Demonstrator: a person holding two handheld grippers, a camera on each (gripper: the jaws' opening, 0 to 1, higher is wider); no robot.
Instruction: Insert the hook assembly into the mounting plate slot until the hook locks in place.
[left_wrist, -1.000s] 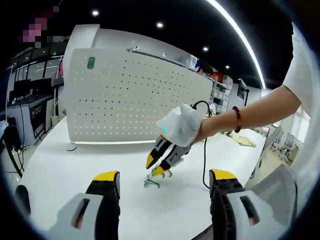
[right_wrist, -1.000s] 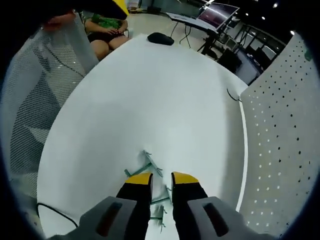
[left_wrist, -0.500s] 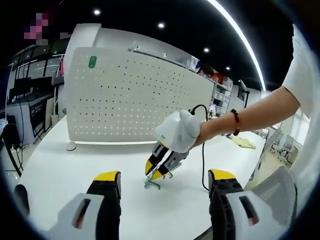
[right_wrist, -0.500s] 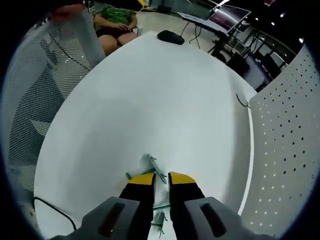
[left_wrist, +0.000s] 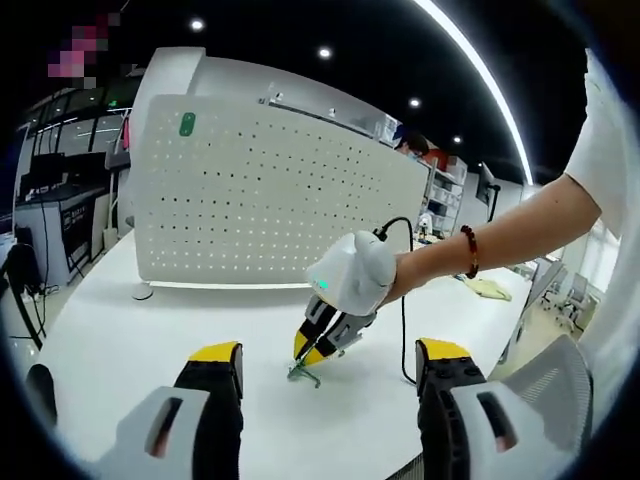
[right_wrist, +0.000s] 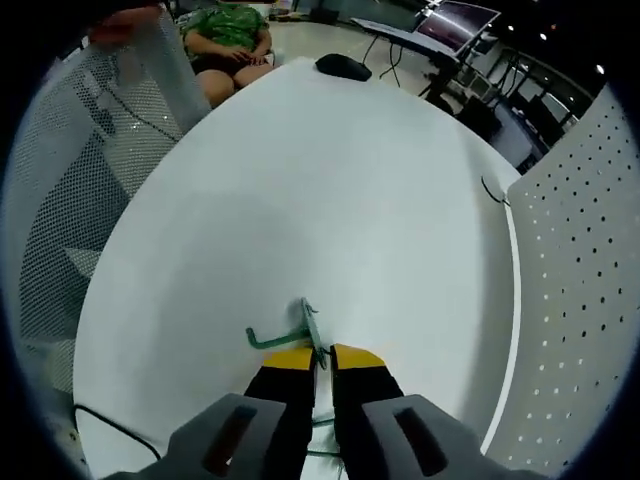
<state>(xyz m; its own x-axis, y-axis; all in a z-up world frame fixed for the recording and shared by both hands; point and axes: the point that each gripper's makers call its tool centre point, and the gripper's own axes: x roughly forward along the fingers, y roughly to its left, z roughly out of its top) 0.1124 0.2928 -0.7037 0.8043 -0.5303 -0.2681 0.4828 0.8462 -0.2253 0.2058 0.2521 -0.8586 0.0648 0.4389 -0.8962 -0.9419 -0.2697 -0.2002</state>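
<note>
A green wire hook assembly (right_wrist: 281, 336) lies low over the white table (right_wrist: 330, 190), and my right gripper (right_wrist: 320, 356) is shut on its wire just behind the bent end. In the left gripper view the right gripper (left_wrist: 318, 346) points down at the tabletop, held by a person's hand, with the green hook (left_wrist: 303, 373) at its yellow tips. The white perforated mounting plate (left_wrist: 270, 200) stands upright behind it and shows again as the mounting plate (right_wrist: 580, 260) on the right. My left gripper (left_wrist: 330, 351) is open near the table's front edge, holding nothing.
A black cable (left_wrist: 405, 335) trails from the right gripper across the table. A black mouse (right_wrist: 343, 66) sits at the far table edge, near a seated person in green (right_wrist: 228, 28). A mesh chair back (right_wrist: 85, 170) stands by the left edge. Desks with monitors (left_wrist: 45, 190) lie beyond.
The right gripper's jaws have come together on the green hook, which was lying loose between and under them. In the left gripper view the right gripper has dipped closer to the table.
</note>
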